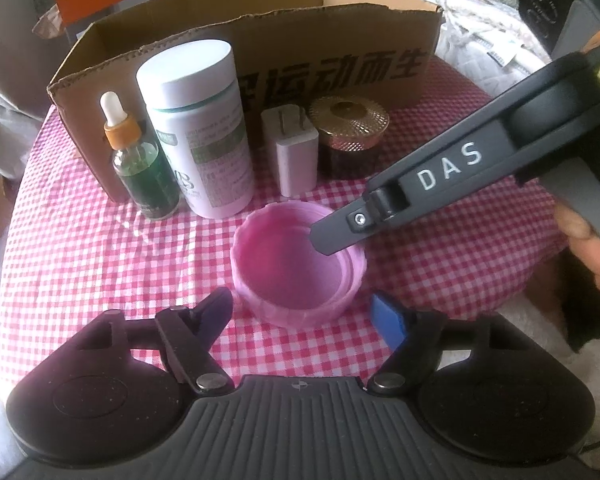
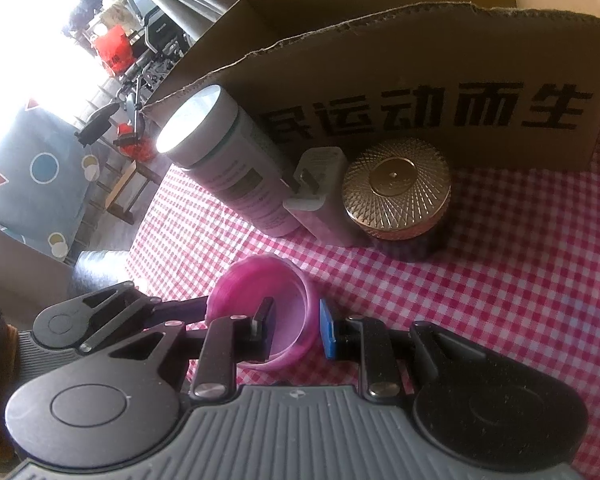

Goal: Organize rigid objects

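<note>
- Sitting at the center of the left wrist view, the pink cap point(image 1: 298, 268) rests mouth-up on the checked desk point(image 1: 100, 264), in front of a row of things lined along a cardboard box point(image 1: 340, 40).
- Right tongs point(image 2: 296, 326) are clenched on the cap's wall: 1 finger inside the hollow, the blue pad outside, at the lower middle of the right wrist view.
- Left tongs point(image 1: 306, 314) stand released, their 2 fingers apart just short of the cap, touching nothing.
- My read on handling: the cap looks like stiff, thin plastic, light, with a ribbed outer wall that should resist slipping; pinching across the rim wall suits it better than spanning its full width.
- Behind it stand a dropper bottle point(image 1: 144, 168), a white bottle point(image 1: 204, 128), a charger point(image 1: 294, 156) and a gold-lidded jar point(image 1: 348, 136), upper middle of the frame.
</note>
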`<action>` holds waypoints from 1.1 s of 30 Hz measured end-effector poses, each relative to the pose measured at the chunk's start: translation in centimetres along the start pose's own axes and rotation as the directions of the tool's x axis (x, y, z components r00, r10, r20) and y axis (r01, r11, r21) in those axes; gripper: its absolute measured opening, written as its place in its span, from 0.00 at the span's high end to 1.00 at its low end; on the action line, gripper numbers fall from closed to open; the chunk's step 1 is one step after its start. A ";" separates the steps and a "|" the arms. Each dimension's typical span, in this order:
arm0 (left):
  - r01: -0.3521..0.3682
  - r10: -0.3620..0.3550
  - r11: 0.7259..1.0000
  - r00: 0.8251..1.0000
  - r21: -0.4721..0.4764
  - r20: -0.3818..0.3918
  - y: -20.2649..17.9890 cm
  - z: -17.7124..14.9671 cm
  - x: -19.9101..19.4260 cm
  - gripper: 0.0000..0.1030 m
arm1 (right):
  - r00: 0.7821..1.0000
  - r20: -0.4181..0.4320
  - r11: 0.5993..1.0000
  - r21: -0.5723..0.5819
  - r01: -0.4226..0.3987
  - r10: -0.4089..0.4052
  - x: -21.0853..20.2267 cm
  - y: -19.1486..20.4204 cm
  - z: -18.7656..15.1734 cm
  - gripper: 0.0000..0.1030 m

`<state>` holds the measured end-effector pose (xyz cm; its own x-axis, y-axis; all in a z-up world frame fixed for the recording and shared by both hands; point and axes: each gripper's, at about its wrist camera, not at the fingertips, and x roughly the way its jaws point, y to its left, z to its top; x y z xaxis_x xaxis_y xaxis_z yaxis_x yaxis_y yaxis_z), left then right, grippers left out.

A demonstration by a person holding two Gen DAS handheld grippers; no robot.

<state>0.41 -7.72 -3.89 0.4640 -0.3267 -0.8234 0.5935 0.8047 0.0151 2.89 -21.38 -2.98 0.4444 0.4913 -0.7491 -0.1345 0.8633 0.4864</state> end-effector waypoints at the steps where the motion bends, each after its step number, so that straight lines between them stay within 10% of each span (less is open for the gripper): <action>1: -0.006 0.006 1.000 1.000 0.001 0.001 0.0 0.0 0.0 0.31 | 1.000 0.001 1.000 -0.002 -0.001 0.001 -0.1 0.0 0.0 0.75; 33: 0.029 -0.028 0.999 1.000 0.033 -0.013 -0.4 2.2 0.9 0.35 | 0.999 0.025 0.999 0.024 0.046 -0.047 -0.9 -0.3 -0.5 0.75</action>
<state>2.08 -9.41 -3.34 0.4385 -0.3429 -0.8307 0.6282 0.7780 0.0104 2.08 -22.04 -2.70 0.4725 0.4473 -0.7594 -0.0927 0.8821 0.4619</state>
